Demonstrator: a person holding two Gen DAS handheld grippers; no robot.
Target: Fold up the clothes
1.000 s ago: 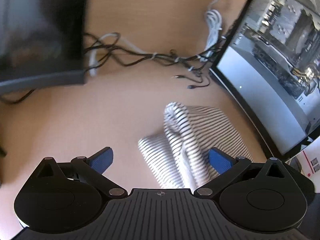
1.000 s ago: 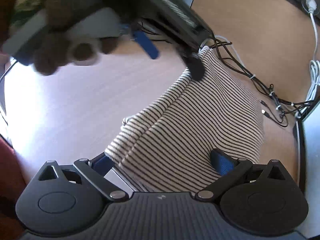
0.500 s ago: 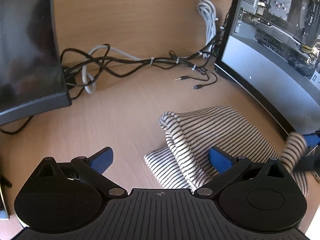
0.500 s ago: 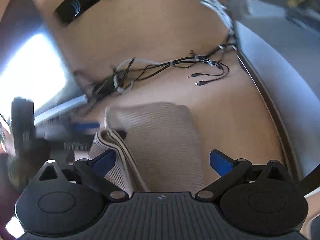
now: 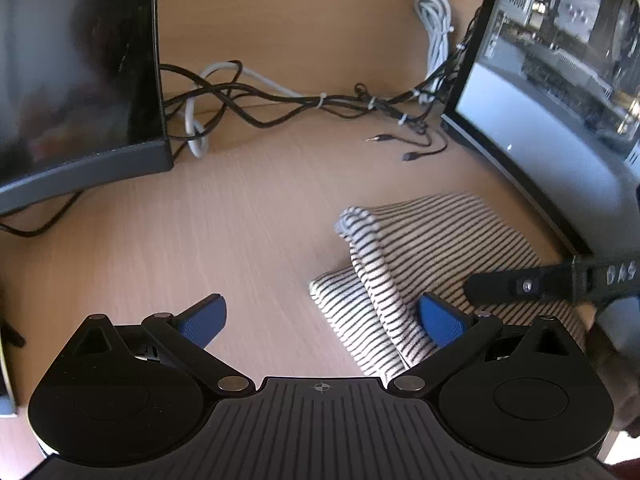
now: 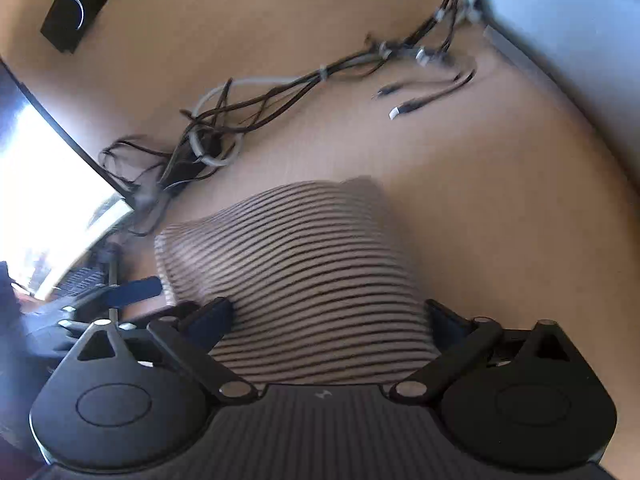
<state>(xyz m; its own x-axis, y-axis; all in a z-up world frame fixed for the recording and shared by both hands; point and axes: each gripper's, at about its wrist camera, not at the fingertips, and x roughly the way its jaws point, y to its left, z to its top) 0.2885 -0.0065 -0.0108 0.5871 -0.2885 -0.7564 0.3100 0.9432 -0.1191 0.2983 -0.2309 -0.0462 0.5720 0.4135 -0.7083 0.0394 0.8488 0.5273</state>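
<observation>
The folded striped shirt (image 5: 436, 240) lies on the desk (image 5: 200, 232) (near the cables (image 5: 280, 100)); left claw (image 5: 320, 320) and right claw (image 6: 328, 320), 2 in all, are spread wide, gripping nothing.

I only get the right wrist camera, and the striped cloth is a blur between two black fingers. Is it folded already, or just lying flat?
Observer: Folded. The left wrist view shows the striped garment with a doubled-over edge along its left side and another layer under it.
Operator: Is the other tool holding it?
Observer: No. The left gripper is open. One blue finger is over the cloth's edge, and the other is over bare desk.
Operator: What's the grey slab on my right?
Observer: It looks like a computer case with a see-through side, and its parts show inside.
</observation>
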